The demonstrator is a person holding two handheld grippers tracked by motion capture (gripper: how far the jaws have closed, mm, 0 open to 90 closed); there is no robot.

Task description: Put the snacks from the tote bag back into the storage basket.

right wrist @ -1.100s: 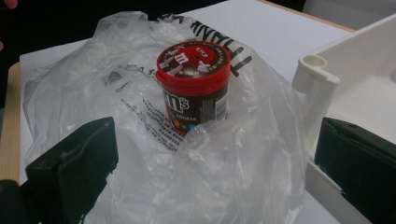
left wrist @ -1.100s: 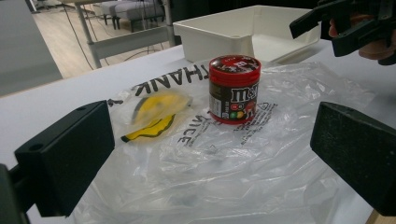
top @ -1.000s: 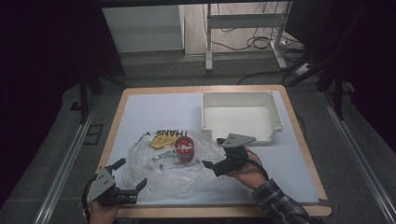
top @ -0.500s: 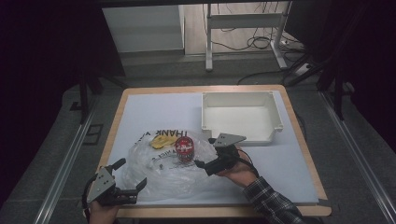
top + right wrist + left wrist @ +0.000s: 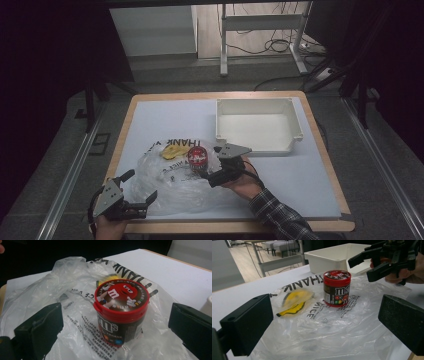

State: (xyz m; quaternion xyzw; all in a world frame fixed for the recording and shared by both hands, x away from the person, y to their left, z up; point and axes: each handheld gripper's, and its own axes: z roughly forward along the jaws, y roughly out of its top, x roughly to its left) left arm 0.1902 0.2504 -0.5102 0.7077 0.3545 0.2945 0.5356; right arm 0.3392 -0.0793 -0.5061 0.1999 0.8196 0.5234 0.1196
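The candy tub (image 5: 198, 160) stood upright on the clear plastic bag (image 5: 170, 187), which lay flat on the white table (image 5: 160, 115). Its long axis was vertical, with the red lid facing up. In the left gripper view the printed label on the tub's side wall faced the camera. A yellow packet (image 5: 172, 151) lay just beside the tub, inside the bag, on the side away from the right gripper.

The right gripper (image 5: 215, 172) was just beside the tub on the tray side, jaws spread. In the right gripper view the tub (image 5: 121, 312) sat between the two jaws with a clear gap on each side, not touched by either.

The left gripper (image 5: 135, 192) was at the near left edge of the bag, jaws spread and holding nothing, well apart from the tub.

The white tray (image 5: 295, 125) stood behind the right gripper.
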